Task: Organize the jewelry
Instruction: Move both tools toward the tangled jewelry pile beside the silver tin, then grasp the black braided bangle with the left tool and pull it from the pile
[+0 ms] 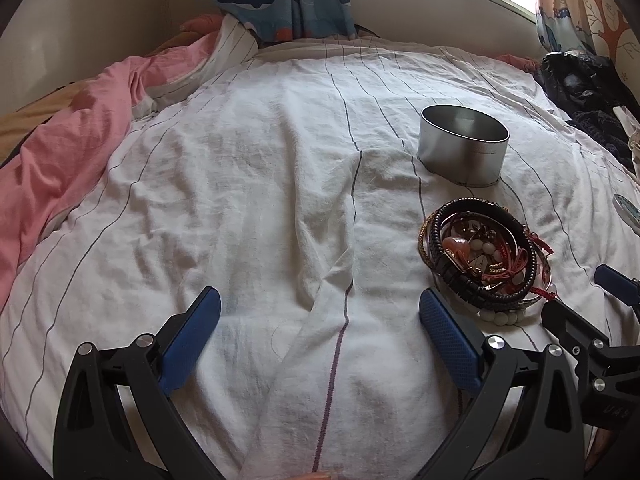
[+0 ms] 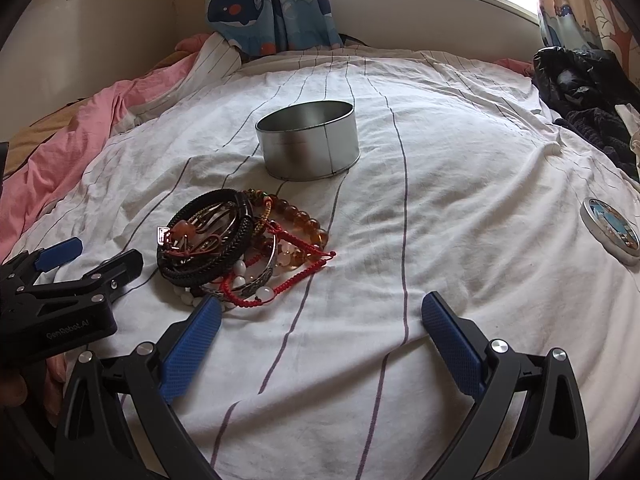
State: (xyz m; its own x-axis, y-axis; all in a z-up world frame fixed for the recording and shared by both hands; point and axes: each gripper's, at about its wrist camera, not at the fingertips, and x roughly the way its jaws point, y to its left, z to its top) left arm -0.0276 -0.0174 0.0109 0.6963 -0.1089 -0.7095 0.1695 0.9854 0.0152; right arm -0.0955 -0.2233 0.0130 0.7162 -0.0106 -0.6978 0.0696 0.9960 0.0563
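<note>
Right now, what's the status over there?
Left hand-held gripper open, empty. Right hand-held gripper open, empty. Bracelet pile on bedsheet, tin empty beyond it. Nothing in the way.

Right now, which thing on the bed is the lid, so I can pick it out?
Start at the striped white sheet. Go right of the open silver tin, toward the dark clothes at the edge. The lid is a flat round disc with a silver rim and blue picture, lying alone, apart from the bracelets.
</note>
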